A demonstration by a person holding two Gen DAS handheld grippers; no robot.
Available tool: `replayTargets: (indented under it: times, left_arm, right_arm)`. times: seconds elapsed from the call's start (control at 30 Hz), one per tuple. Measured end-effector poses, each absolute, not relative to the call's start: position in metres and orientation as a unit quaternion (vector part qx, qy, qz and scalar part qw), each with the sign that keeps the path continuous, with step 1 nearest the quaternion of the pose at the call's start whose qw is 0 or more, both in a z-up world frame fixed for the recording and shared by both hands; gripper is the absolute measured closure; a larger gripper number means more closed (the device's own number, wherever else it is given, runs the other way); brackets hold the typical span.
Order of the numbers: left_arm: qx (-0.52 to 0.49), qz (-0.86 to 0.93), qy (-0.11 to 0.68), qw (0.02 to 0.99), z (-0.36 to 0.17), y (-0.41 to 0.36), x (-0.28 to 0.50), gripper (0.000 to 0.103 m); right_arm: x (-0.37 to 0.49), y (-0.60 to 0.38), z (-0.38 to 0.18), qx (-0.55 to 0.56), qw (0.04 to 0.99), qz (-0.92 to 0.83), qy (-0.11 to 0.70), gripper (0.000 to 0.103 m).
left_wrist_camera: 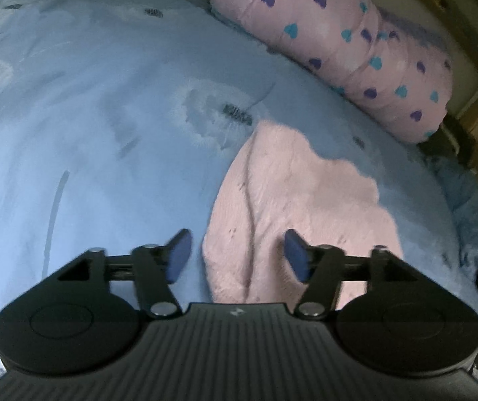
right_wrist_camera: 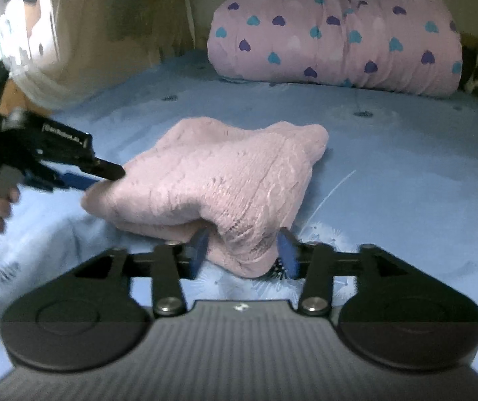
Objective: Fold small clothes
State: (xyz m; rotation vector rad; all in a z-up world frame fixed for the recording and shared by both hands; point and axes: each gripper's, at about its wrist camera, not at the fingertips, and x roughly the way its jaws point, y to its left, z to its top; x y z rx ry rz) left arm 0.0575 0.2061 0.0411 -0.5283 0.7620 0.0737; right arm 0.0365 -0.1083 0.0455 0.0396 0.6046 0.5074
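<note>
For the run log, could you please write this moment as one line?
pink knit garment bunched on blue bedsheet | left gripper open at its edge | right gripper open around a fold

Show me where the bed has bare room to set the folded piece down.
Bare blue sheet spreads wide on the left of the pink knit garment in the left wrist view. A narrower strip lies between the garment and the heart-print bedding roll. Crowded: the garment's near edge, with both grippers, left gripper and right gripper.

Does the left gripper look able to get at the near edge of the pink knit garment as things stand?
Probably yes: the left gripper is open, with the pink knit garment lying flat on the blue bedsheet between its fingers and nothing covering it.
</note>
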Motion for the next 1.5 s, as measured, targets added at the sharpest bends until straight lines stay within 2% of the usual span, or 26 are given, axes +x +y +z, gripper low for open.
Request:
replayTargets:
  times: [0.07,0.13,0.23,0.53,0.97,1.3,1.4,1.5]
  left_arm:
    - [-0.26,0.025,0.363,0.894,0.043,0.205,0.057,0.026]
    - [-0.262,0.015,0.365,0.893,0.042,0.201,0.06,0.021]
    - [-0.253,0.01,0.371,0.894,0.039,0.192,0.065,0.017]
    - [-0.25,-0.002,0.381,0.89,0.027,0.179,0.086,0.014]
    - [-0.26,-0.029,0.389,0.883,0.009,0.174,0.103,0.008]
    - [-0.262,-0.049,0.383,0.884,0.0,0.173,0.106,0.008]
    - [-0.268,-0.053,0.379,0.884,-0.002,0.173,0.105,0.013]
    - [-0.283,-0.063,0.375,0.881,-0.002,0.176,0.104,0.024]
  right_arm:
    - [0.039,-0.114,0.051,0.034,0.923,0.247,0.294,0.035]
    - [0.046,-0.118,0.055,0.056,0.919,0.249,0.301,0.031]
    - [0.06,-0.122,0.056,0.093,0.911,0.249,0.315,0.031]
    - [0.112,-0.126,0.039,0.191,0.876,0.241,0.372,0.024]
    - [0.148,-0.116,0.003,0.233,0.836,0.275,0.413,0.018]
    - [0.155,-0.114,0.0,0.242,0.831,0.292,0.406,0.018]
    - [0.158,-0.111,-0.001,0.244,0.829,0.296,0.407,0.02]
    - [0.16,-0.11,-0.001,0.259,0.824,0.296,0.409,0.03]
